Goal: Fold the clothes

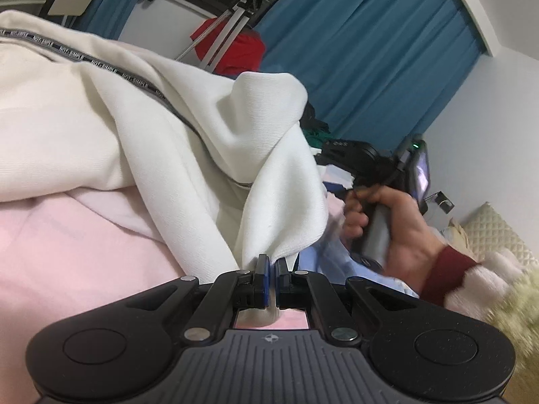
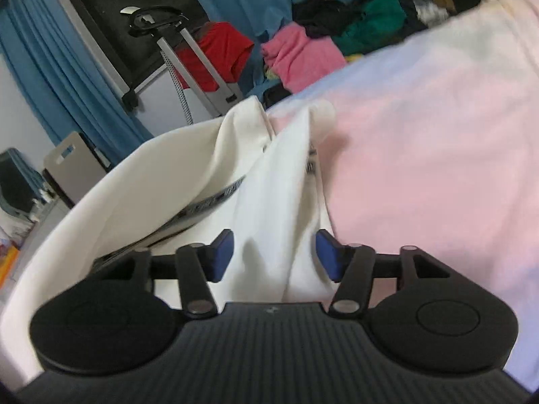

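A white garment [image 1: 141,124] with a black lettered stripe lies bunched on a pink bed sheet [image 1: 77,245]. My left gripper [image 1: 272,262] is shut on a fold of the white garment, which rises up from the pads. In the left wrist view the right gripper [image 1: 370,168] shows at the right, held in a hand, its fingers hidden behind the cloth. In the right wrist view my right gripper [image 2: 273,252] is open, with a fold of the white garment [image 2: 269,208] lying between its blue pads [image 2: 222,250].
A pile of clothes, pink [image 2: 303,57], green and black, lies at the far end of the pink sheet [image 2: 438,155]. A red cloth [image 2: 219,50] hangs on a garment steamer stand [image 2: 188,54]. Blue curtains [image 1: 370,50] hang behind. A quilted cushion [image 1: 495,232] sits at the right.
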